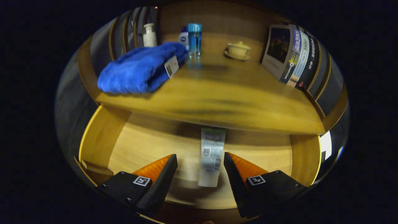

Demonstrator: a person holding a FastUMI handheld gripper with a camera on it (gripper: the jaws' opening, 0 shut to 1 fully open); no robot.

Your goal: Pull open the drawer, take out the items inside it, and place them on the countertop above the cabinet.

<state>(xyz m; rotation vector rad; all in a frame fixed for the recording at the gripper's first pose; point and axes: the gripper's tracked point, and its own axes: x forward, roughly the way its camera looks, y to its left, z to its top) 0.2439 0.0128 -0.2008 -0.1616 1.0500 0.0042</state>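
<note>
The drawer (102,140) stands pulled out below the wooden countertop (224,96). A pale tube (211,157) with a printed label lies lengthwise on the drawer floor, its far end under the countertop's front edge. My gripper (200,161) hovers over the drawer, open, with the tube between its two fingers and a gap on each side. Neither finger touches the tube. A folded blue towel (141,68) with a white tag lies on the countertop at the left.
At the back of the countertop stand a white pump bottle (149,35), a blue-topped clear bottle (194,39) and a cream lidded cup on a saucer (238,50). Several books (293,56) lean at the right. The drawer's side walls rise left and right.
</note>
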